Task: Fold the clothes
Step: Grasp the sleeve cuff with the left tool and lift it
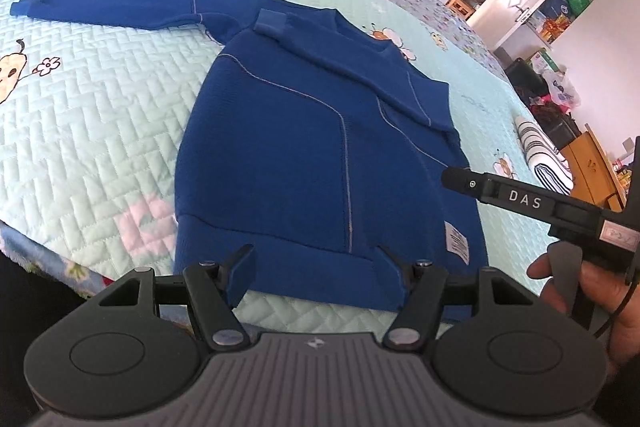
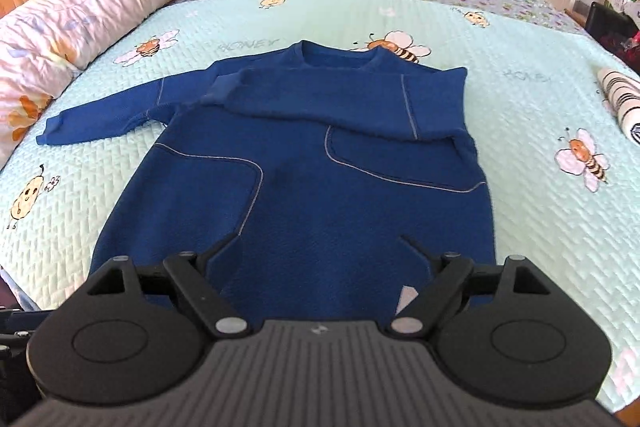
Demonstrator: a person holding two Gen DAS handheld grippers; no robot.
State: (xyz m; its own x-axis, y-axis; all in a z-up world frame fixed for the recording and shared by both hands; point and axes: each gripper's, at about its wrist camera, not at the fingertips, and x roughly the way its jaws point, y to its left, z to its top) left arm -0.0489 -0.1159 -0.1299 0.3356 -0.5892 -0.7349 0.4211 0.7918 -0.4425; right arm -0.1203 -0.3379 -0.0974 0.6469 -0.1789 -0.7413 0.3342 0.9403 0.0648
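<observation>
Across the middle of both views, the blue sweater [image 2: 296, 163] lies flat on the bed [image 2: 540, 227], one sleeve [image 2: 320, 99] already folded over the chest. My left tongs [image 1: 316, 267] and right tongs [image 2: 320, 255] hover open, holding nothing. Next, I judge, the outstretched sleeve [image 1: 108, 3] at upper left needs folding in.
</observation>
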